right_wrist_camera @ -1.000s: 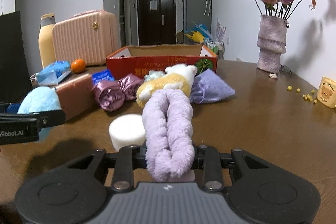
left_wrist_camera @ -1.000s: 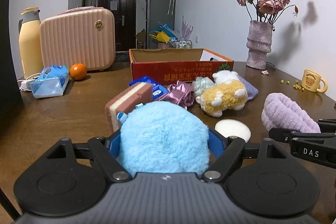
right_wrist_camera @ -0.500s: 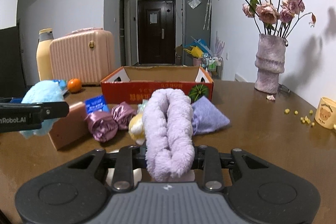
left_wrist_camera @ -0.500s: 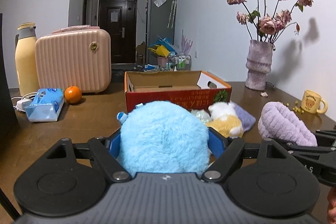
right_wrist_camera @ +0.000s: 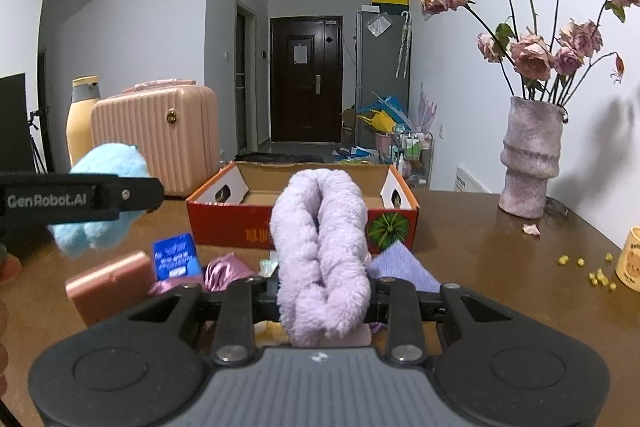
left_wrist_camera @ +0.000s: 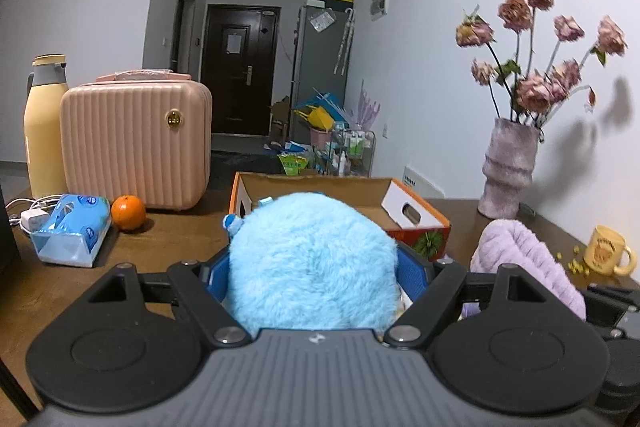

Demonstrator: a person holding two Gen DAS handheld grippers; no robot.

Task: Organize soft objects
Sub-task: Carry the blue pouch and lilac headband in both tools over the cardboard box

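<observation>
Fluffy blue plush (left_wrist_camera: 316, 263) and folded lilac towel (right_wrist_camera: 322, 251) held aloft.

Fluffy pile is seen on the blue plush (left_wrist_camera: 316, 259); glossy wood on the worktop (right_wrist_camera: 500, 267); matt cardboard on the box (right_wrist_camera: 256, 223).

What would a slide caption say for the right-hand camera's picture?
Right gripper clamps a folded lilac fluffy cloth before an open cardboard box; left gripper holds a blue plush.

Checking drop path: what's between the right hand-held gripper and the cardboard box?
Right wrist view: lavender cloth and purple satin bundle lie before the cardboard box.
</observation>
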